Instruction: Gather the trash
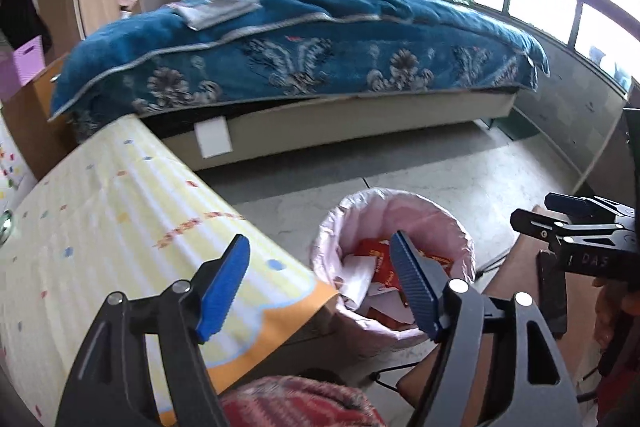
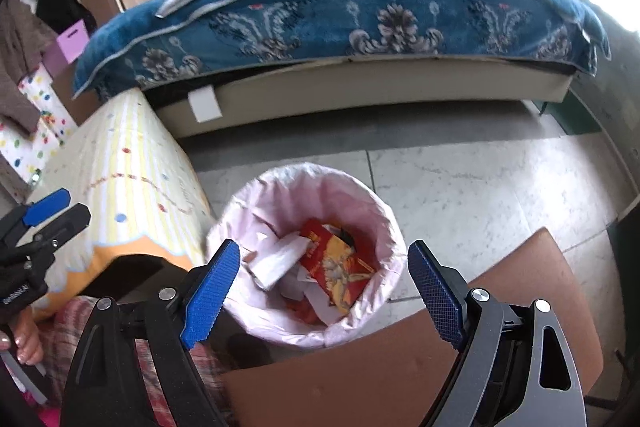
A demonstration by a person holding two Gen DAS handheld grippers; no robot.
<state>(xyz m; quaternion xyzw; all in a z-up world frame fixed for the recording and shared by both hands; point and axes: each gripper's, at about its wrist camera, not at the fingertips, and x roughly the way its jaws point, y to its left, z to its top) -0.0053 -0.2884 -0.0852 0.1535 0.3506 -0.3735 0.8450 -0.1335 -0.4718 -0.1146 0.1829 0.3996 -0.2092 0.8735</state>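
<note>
A round bin with a pink liner [image 1: 460, 231] [image 2: 372, 205] stands on the floor beside the table. It holds red wrappers [image 2: 340, 267] [image 1: 372, 251] and white paper scraps [image 2: 280, 259] [image 1: 358, 275]. My left gripper [image 1: 320, 287] is open and empty, over the table's corner and the bin's near rim. My right gripper [image 2: 326, 295] is open and empty, above the bin's near side. The right gripper also shows at the right edge of the left wrist view [image 1: 532, 213]. The left gripper shows at the left edge of the right wrist view [image 2: 56, 215].
A table with a yellow striped cloth [image 1: 100, 227] [image 2: 132, 167] stands left of the bin. A brown stool seat [image 2: 520, 287] lies to its right. A bed with a blue blanket [image 1: 300, 47] [image 2: 340, 7] fills the back. The floor [image 2: 480, 179] is pale tile.
</note>
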